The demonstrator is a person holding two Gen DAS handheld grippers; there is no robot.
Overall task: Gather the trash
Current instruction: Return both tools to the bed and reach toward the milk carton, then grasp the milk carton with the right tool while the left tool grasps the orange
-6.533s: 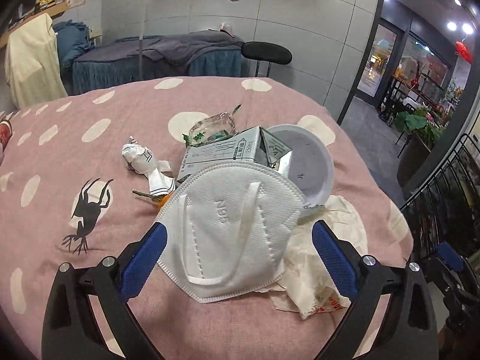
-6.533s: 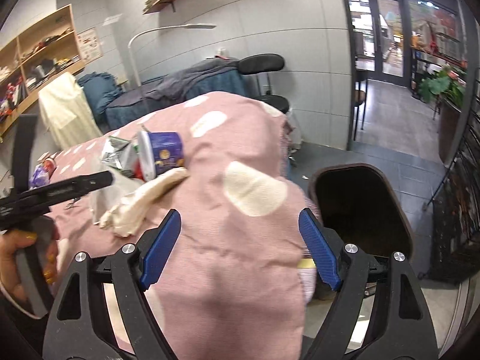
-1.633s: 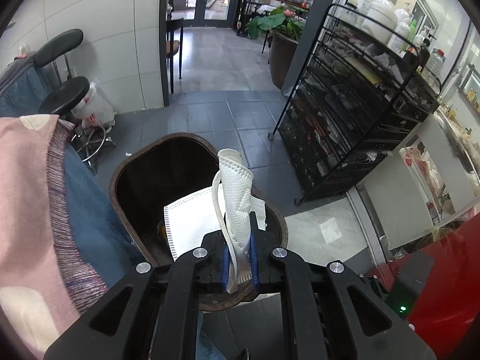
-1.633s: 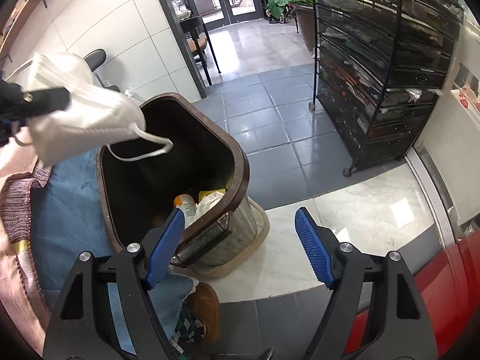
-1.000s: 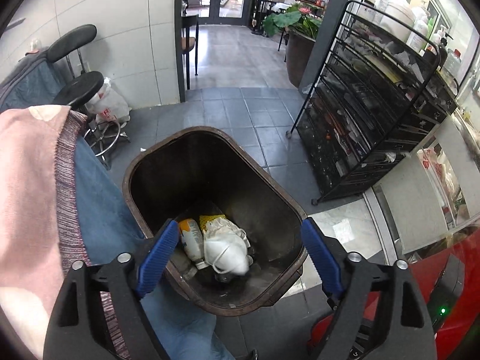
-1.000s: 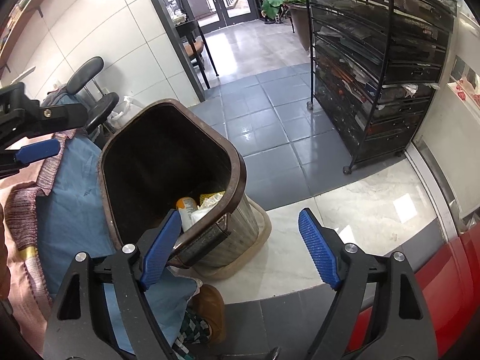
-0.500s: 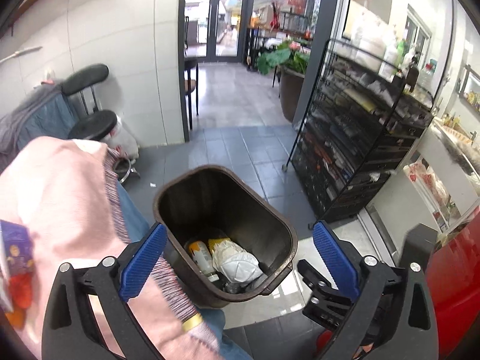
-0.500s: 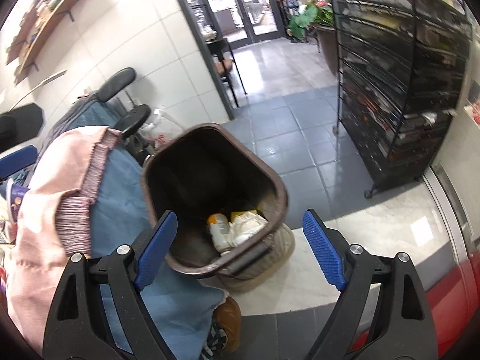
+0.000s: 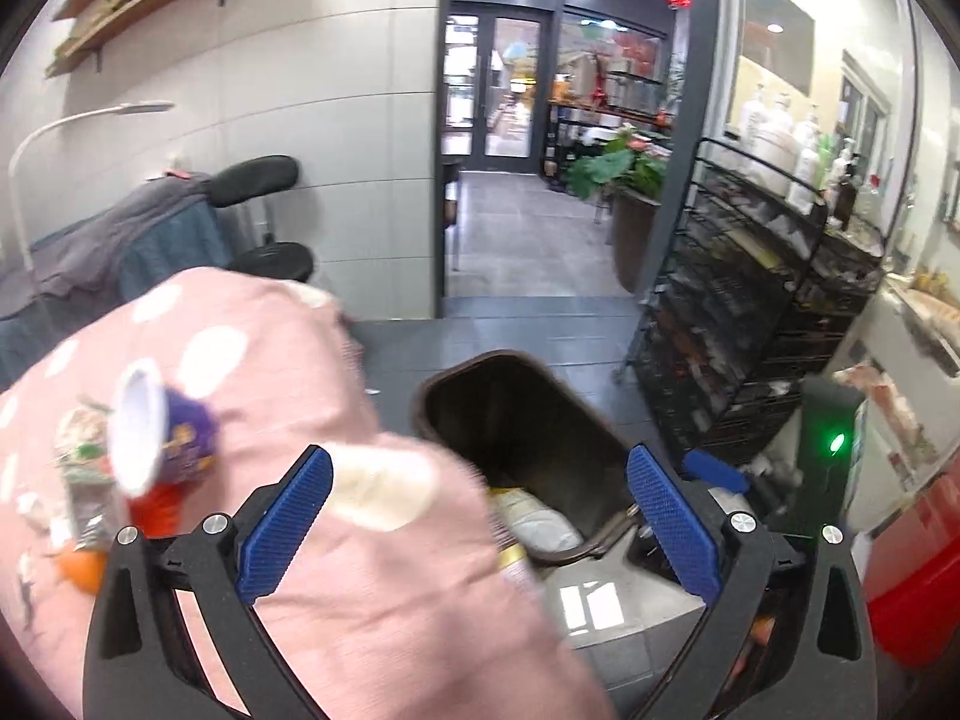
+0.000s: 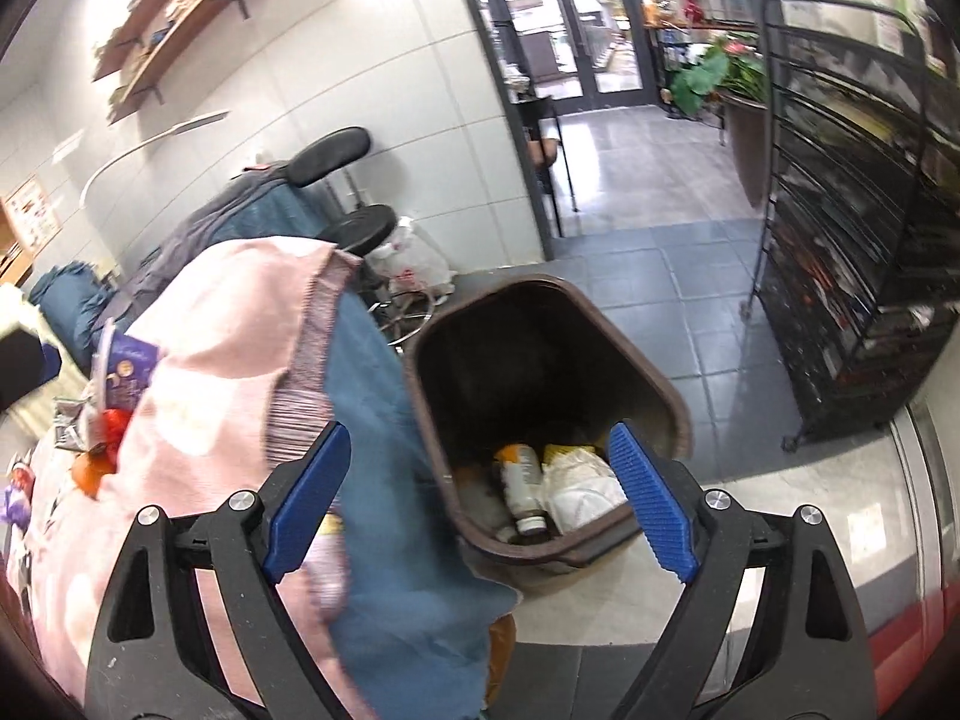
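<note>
White folded mask now dropped in brown plastic bin; L gripper spread wide, empty; R gripper jaws opening, empty.

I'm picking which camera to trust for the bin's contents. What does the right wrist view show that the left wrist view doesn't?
Only the right wrist view shows the bin's floor: an orange-capped bottle lying beside the white face mask. Only the left wrist view shows a green indicator light. Both show the brown plastic trash bin, the pink dotted blanket, the purple cup, and open, empty grippers; the right one's jaws are opening.
</note>
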